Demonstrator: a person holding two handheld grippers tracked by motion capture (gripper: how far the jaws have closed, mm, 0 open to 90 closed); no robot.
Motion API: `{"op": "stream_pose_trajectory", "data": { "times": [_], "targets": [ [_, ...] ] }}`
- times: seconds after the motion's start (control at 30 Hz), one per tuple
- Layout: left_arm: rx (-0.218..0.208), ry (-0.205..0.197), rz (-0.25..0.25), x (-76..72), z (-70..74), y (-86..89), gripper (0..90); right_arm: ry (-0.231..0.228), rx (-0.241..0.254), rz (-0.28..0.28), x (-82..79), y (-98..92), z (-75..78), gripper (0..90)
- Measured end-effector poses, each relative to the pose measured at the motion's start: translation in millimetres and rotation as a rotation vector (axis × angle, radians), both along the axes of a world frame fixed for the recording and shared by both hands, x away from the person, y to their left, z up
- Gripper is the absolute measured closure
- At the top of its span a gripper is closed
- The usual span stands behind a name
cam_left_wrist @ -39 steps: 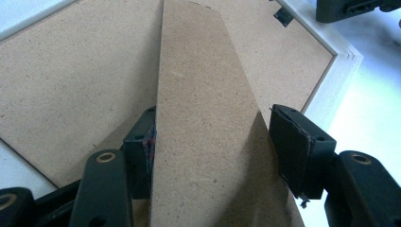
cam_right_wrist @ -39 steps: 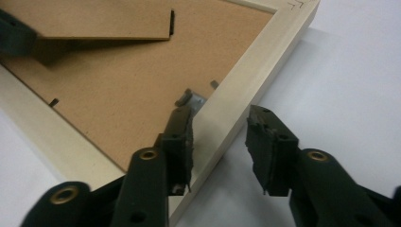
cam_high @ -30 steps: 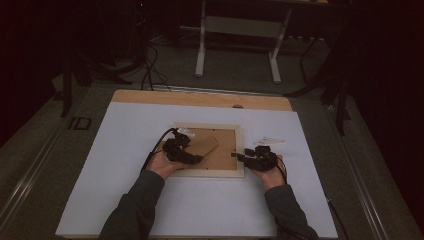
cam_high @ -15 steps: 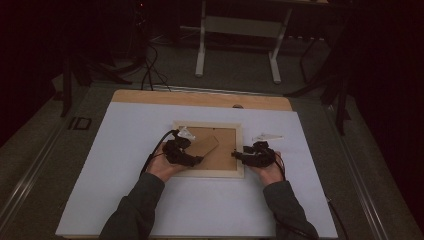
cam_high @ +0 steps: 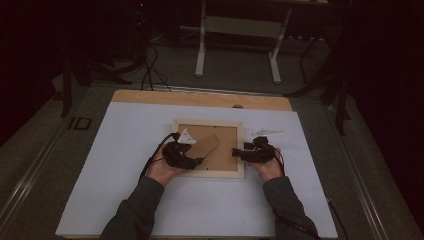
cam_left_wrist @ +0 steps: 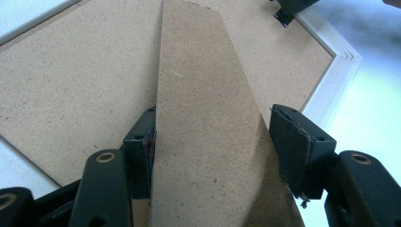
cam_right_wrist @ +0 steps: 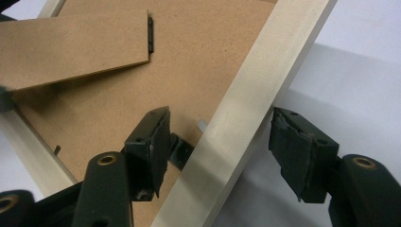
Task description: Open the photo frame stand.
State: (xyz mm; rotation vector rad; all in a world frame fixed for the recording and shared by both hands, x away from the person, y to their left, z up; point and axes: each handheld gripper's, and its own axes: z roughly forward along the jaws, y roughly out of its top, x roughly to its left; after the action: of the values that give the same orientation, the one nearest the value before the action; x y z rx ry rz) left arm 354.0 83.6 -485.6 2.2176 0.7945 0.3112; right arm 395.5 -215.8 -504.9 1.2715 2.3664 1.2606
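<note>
A pale wooden picture frame [cam_high: 208,173] lies face down on the white table top, its brown backing board [cam_high: 227,152] up. My left gripper [cam_high: 194,161] comes in at the frame's lower left, shut on the brown fold-out stand [cam_left_wrist: 203,118], which runs between the pads [cam_left_wrist: 142,151]. The stand [cam_high: 206,145] slants up and right across the backing. My right gripper [cam_high: 238,152] sits at the frame's right rail [cam_right_wrist: 246,109]. Its jaws have just been opening and stand open astride that rail, neither pad pressing on it. A small metal tab [cam_right_wrist: 182,152] lies by the inner jaw.
The white surface [cam_high: 125,150] extends well around the frame, with a wooden strip [cam_high: 200,98] along its far edge. Beyond it the dark floor holds cables [cam_high: 150,70] and a metal table base [cam_high: 237,25]. Cables trail back from both grippers.
</note>
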Motion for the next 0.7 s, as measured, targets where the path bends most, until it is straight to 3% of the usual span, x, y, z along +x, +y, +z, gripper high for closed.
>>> {"op": "stream_pose_trajectory", "data": {
  "times": [0.23, 0.43, 0.7],
  "targets": [
    [0.006, -0.054, -0.010, -7.4, 1.0, -0.6, 40.8, 0.024, 0.049, 0.009, 6.4, -1.4, -0.1, 34.1],
    [0.001, -0.077, -0.018, -11.2, 3.5, -1.2, 40.8, 0.029, 0.062, 0.030, 10.9, 2.0, -0.5, 31.4],
    [0.013, -0.108, -0.031, -14.7, 4.9, -2.2, 40.8, 0.064, 0.127, 0.048, 17.3, 0.4, -0.8, 31.7]
  ]
}}
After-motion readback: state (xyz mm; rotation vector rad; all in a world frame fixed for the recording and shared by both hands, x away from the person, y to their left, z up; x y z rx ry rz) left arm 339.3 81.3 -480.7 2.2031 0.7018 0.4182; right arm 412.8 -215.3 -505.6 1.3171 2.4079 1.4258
